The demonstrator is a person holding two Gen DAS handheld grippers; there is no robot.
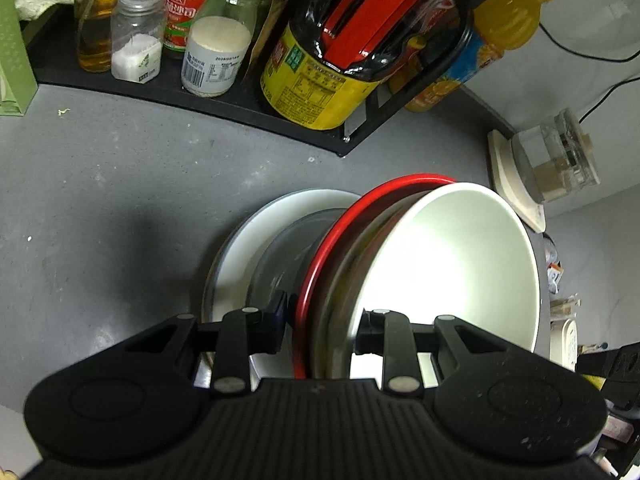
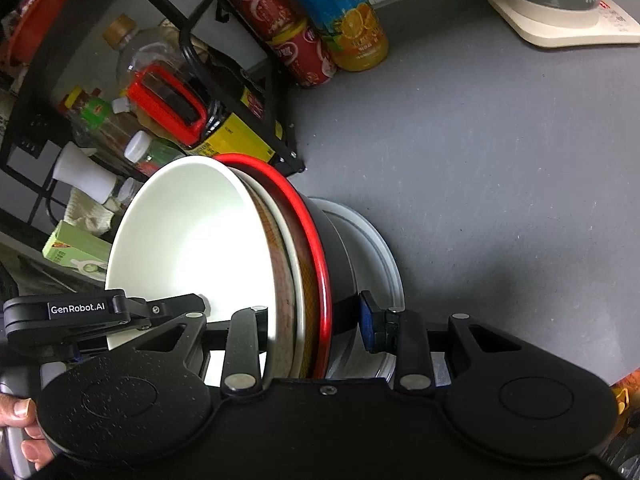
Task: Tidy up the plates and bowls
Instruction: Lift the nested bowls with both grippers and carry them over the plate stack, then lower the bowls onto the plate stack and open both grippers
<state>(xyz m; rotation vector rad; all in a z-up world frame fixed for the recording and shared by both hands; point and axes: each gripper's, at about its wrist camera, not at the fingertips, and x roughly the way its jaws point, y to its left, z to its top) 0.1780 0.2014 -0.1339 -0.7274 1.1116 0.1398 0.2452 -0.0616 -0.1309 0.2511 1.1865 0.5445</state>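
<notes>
Both grippers are clamping opposite edges of one nested bowl stack (image 1: 400,272): left gripper (image 1: 320,324) & right gripper (image 2: 316,320), jaws narrowed onto the rims. Stack is hanging tilted over the grey counter (image 1: 120,200), w/ a white plate (image 1: 248,240) sitting under it, near the black rack (image 1: 224,104).

Nested bowls (image 1: 440,264) over a plate (image 1: 248,240) above the counter (image 1: 120,184), bottle rack (image 1: 192,96) behind, kettle base (image 1: 516,188) to the right
</notes>
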